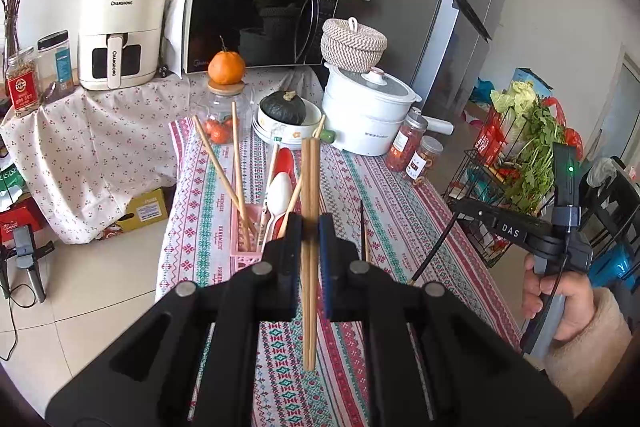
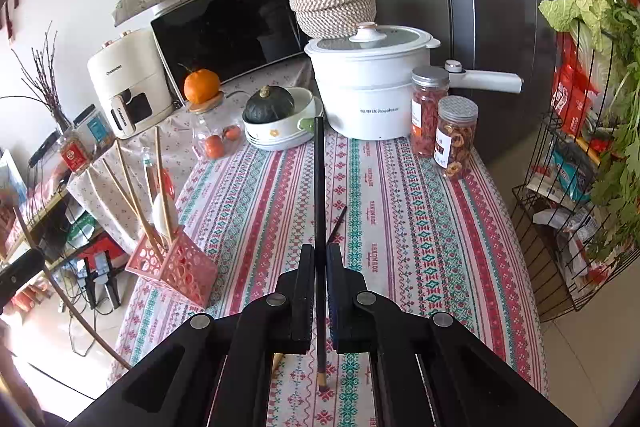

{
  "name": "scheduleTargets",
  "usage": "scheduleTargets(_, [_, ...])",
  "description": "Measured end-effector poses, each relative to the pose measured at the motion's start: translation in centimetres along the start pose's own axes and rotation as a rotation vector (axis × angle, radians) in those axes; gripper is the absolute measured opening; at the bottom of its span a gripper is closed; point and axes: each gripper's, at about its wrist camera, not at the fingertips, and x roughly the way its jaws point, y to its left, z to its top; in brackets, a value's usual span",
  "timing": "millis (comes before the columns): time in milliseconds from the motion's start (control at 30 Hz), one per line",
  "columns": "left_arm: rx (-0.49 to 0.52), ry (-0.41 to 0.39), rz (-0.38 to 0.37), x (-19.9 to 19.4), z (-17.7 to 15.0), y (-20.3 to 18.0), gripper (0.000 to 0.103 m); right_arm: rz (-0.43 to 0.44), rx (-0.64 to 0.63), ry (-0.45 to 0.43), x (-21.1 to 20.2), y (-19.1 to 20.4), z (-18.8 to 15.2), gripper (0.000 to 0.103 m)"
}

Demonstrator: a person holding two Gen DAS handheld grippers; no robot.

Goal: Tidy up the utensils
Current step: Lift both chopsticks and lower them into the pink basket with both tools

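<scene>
Pointing away from tongs (image 2: 319, 259): black chopstick (image 2: 319, 187)

Pink utensil basket (image 1: 245, 241) base hidden by left hand-held gripper (image 1: 310, 227), fridge (image 2: 500, 27) top cropped

Each fisheye camera is sitting just behind its own hand-held gripper, looking forward and slanting down along the fingers from close above the worktop (image 1: 352, 187). Both views are sharing the striped cloth, the pink utensil basket (image 2: 176, 271), microwave (image 1: 256, 23) and white pot (image 2: 368, 87).
</scene>
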Motion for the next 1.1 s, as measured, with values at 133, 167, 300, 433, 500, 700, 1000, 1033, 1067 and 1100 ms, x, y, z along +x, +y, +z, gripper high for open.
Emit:
scheduleTargets(133, [-0.027, -0.120, 0.008, -1.9, 1.1, 0.8, 0.010, 0.030, -0.034, -0.096, -3.4, 1.5, 0.6, 0.005])
scheduleTargets(167, [-0.035, -0.154, 0.013, -2.3, 1.4, 1.0, 0.010, 0.040, -0.038, -0.116, -3.7, 1.9, 1.0, 0.005])
scheduleTargets(300, [-0.074, -0.276, 0.035, -3.7, 2.3, 2.0, 0.010, 0.091, -0.044, -0.169, -5.6, 3.4, 1.9, 0.005])
scheduleTargets(433, [-0.093, -0.356, 0.059, -4.4, 3.0, 2.8, 0.010, 0.137, -0.051, -0.174, -6.3, 4.5, 2.8, 0.005])
scheduleTargets(500, [-0.092, -0.377, 0.079, -4.2, 3.2, 2.9, 0.010, 0.153, -0.055, -0.184, -6.6, 5.0, 3.1, 0.005])
scheduleTargets(700, [-0.113, -0.384, 0.095, -2.2, 3.4, 3.7, 0.010, 0.205, -0.050, -0.215, -6.9, 6.5, 3.7, 0.005])
scheduleTargets(1000, [-0.080, -0.341, 0.153, 1.6, 3.0, 3.7, 0.010, 0.248, -0.051, -0.228, -6.1, 8.3, 3.8, 0.005])
scheduleTargets(1033, [-0.071, -0.339, 0.158, 1.9, 3.1, 3.6, 0.010, 0.252, -0.052, -0.230, -6.0, 8.5, 3.8, 0.005])
scheduleTargets(1067, [-0.068, -0.336, 0.159, 2.1, 3.1, 3.5, 0.010, 0.256, -0.053, -0.232, -6.0, 8.7, 3.8, 0.006])
scheduleTargets(1100, [-0.068, -0.336, 0.160, 2.2, 3.1, 3.5, 0.010, 0.261, -0.054, -0.233, -5.9, 8.8, 3.8, 0.005])
